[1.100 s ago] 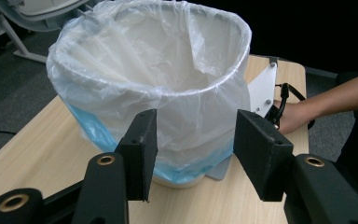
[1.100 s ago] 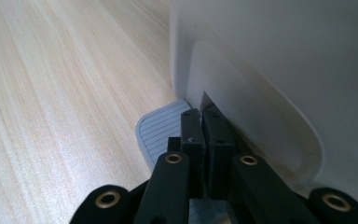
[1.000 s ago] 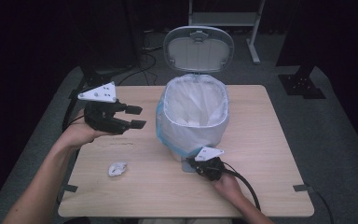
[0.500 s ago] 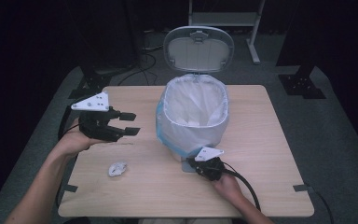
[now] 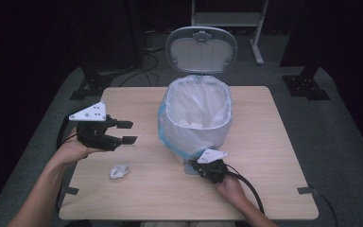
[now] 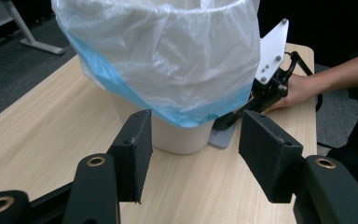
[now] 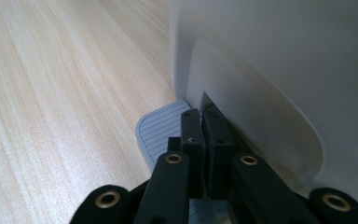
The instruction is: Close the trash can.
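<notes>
The left tongs have drawn back from the bin, toward the table's left edge.

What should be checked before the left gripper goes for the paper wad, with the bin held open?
1. Lid up: ok, it stands open behind the bin.
2. Right gripper on the pedal: ok, jaws shut, tips pressing down on it at the bin's base.
3. Left gripper free: ok, jaws open, nothing between them.
4. Wad reachable: ok, it lies loose on the table, nearer the person than the left gripper.
5. Liner seated: ok, the bag folds over the rim and the mouth is open.
6. Bin steady under pedal pressure: cannot tell.
</notes>
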The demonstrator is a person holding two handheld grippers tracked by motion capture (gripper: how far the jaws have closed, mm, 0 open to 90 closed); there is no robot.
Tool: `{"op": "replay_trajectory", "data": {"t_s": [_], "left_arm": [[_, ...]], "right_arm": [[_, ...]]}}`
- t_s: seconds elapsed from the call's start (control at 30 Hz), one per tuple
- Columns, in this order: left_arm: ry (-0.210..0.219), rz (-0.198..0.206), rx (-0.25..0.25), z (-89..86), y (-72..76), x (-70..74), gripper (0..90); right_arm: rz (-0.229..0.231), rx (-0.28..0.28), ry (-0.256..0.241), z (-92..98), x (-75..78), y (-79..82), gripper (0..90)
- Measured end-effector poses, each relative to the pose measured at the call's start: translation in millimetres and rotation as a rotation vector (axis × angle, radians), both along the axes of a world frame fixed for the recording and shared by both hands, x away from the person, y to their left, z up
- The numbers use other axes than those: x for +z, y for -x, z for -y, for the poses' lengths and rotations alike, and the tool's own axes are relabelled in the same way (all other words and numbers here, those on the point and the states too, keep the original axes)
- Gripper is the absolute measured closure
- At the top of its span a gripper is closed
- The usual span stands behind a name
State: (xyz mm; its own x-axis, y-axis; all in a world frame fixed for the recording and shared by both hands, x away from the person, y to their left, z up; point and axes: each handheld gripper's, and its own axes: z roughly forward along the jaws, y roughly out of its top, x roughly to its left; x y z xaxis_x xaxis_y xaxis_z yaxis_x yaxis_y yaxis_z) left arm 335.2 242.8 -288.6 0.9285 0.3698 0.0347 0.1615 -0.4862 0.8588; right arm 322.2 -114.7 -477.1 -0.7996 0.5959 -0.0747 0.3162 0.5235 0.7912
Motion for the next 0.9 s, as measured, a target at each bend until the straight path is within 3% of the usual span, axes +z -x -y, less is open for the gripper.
{"op": "replay_trajectory", "data": {"t_s": [0.07,0.1,0.9], "left_arm": [[0.0,-0.003,0.001,-2.8,1.0,-3.4,43.4],[0.0,-0.003,0.003,-4.2,1.4,-5.1,43.3],[0.007,-0.013,0.044,-26.1,7.6,-40.9,38.5]], "right_arm": [[0.004,0.001,0.015,1.0,0.1,-0.5,87.6],[0.0,-0.001,-0.002,-0.2,-0.1,0.0,87.6],[0.006,0.001,0.003,0.2,-0.2,-0.6,87.6]]}}
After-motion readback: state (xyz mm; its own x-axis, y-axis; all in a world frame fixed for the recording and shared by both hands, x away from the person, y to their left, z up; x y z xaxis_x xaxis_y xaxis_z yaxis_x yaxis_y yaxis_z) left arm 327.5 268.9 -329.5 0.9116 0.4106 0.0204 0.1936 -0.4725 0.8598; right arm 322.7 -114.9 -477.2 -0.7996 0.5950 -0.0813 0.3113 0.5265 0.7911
